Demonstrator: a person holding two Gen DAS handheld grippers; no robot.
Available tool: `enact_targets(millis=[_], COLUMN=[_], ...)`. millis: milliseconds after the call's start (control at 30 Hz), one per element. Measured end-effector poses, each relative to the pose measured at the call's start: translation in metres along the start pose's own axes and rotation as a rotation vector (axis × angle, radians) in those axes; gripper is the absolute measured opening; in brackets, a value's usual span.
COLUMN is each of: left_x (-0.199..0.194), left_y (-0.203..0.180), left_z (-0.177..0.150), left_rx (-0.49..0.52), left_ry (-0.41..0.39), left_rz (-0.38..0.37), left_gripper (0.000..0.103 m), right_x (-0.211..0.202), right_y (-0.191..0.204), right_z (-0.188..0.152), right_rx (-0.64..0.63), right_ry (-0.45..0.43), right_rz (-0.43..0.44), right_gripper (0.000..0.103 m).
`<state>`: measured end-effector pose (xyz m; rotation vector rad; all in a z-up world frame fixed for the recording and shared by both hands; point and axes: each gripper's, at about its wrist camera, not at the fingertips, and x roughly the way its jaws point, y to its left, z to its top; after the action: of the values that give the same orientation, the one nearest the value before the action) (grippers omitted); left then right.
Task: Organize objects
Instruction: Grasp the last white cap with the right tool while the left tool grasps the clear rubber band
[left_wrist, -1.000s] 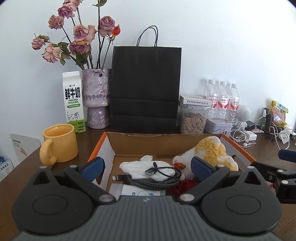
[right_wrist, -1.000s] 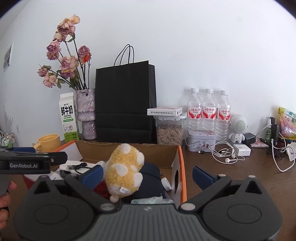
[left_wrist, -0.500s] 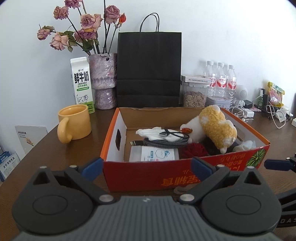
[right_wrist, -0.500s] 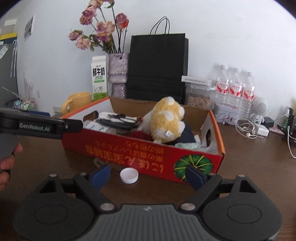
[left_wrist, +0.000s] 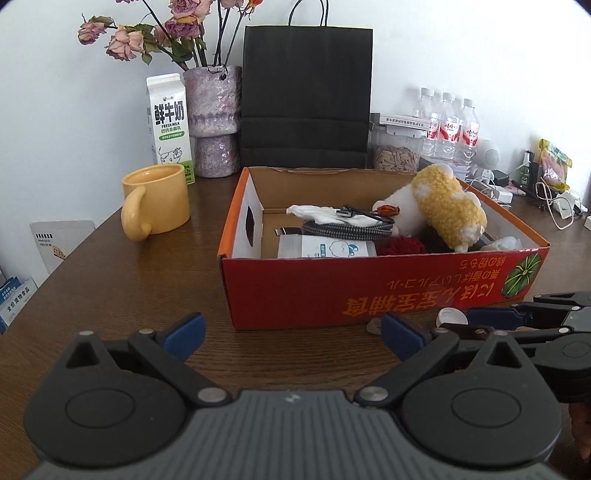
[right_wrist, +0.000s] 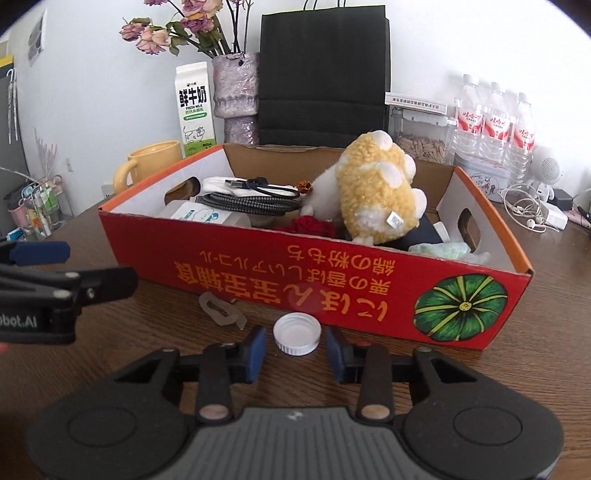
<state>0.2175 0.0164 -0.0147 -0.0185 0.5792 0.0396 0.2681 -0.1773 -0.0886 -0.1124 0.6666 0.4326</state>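
Low over the brown bench (right_wrist: 517, 373), right gripper (right_wrist: 296, 350) with blue pads either side of a white bottle cap (right_wrist: 296, 333), jaws closing, a sliver of gap visible on both sides of the cap, so not yet pressed. Cap flat on the bench, open side up, just in front of the long printed wall of the red cardboard box (right_wrist: 258, 273). Just left of the cap, a small clear plastic piece (right_wrist: 221, 309), also on the bench and close against the box wall. Further left, left gripper (left_wrist: 291, 332) with jaws spread wide and nothing between them, hovering over bare wood before the box's left corner. Inside the box: a yellow-and-white plush toy (right_wrist: 376, 192) leaning toward the right half, a coiled braided cable (right_wrist: 247, 201) with a black USB lead on top, a white tissue pack (right_wrist: 201, 216), something red and fuzzy (right_wrist: 314, 226) beneath the plush, a dark item and crumpled pale plastic by the right end. Behind the box, a yellow mug (left_wrist: 157, 201), a milk carton (left_wrist: 169, 127), a mottled vase (left_wrist: 214, 118) of dried roses, a black paper bag (left_wrist: 306, 96) upright against the wall, a seed jar (right_wrist: 424, 146) and three water bottles (right_wrist: 495, 125). At far right, tangled white earphones (right_wrist: 524, 214) and chargers.
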Motion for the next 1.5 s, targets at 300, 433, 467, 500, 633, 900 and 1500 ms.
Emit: enact_targets(millis=[300,433,467,500,633,900,1500], left_x=[0.013,0.018,0.019,0.021,0.027,0.043,0.056], left_y=[-0.008,-0.014,-0.016,-0.018,-0.028,-0.053,-0.08], left_z=[-0.002,-0.002,-0.001,-0.001,0.0,0.003,0.002], left_rx=[-0.003,-0.005,-0.005,-0.005,-0.008,-0.015,-0.058], left_ry=[0.055,0.078,0.083,0.089,0.113,0.135,0.152], left_rz=[-0.02,-0.028,-0.03,-0.031,-0.03,-0.017,0.089], left_gripper=[0.103,0.103,0.103,0.103,0.103,0.103,0.09], right_x=[-0.007,-0.012,-0.014,-0.016,-0.024,-0.037,-0.044], right_y=[-0.003,-0.011,-0.013,-0.016,-0.027,-0.051,-0.056], right_z=[-0.001,-0.003,-0.004,-0.005,-0.01,-0.019,-0.024], right_rx=[0.008,0.025,0.029,0.032,0.038,0.069,0.064], right_ry=[-0.045,-0.061,-0.065,-0.069,-0.084,-0.11,-0.134], right_rz=[0.011,0.009,0.007,0.004,-0.011,-0.05,-0.067], right_gripper=[0.026,0.026,0.026,0.026,0.026,0.026,0.026])
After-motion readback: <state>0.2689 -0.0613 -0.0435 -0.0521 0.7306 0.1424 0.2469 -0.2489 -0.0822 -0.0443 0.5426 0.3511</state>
